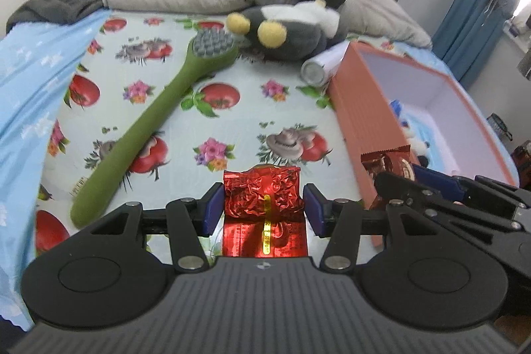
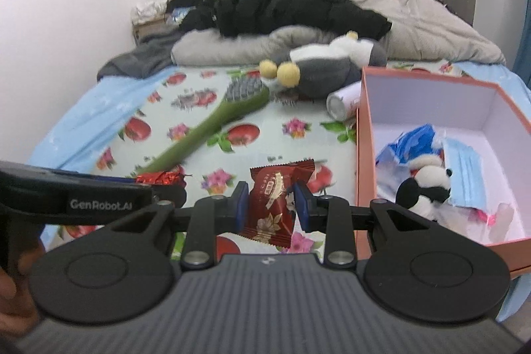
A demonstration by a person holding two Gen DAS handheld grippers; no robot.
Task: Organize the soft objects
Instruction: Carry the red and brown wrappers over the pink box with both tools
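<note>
1. The left tongs [image 1: 262,208] hold a crumpled red foil packet [image 1: 262,198] in the lower middle of the left wrist view. The blue pads [image 1: 212,204] stand at its two sides; the left pad seems to touch it, but at the right side I see a thin gap, so I cannot tell if the grip is firm.
2. The right tongs [image 2: 269,204] are closed to a narrow gap on a dark red snack packet [image 2: 270,201], in the middle of the right wrist view. The packet stands nearly upright and looks lifted above the bed sheet [image 2: 186,135], I think so that it can go over the box wall.
3. The pink box [image 2: 363,155] stands open at the right of the frame, just beside the right tongs. A small panda plush [image 2: 421,184], a blue face mask [image 2: 464,175] and a blue bag [image 2: 408,141] already lie inside, so it seems to be the collecting place.
4. Farther on the sheet lie a green long-handled brush [image 2: 205,128], a grey plush toy [image 2: 318,68] and a white tube [image 2: 341,102], not yet sorted.
5. At the top, clothes and a black jacket [image 2: 285,5] are piled before the headboard.
</note>
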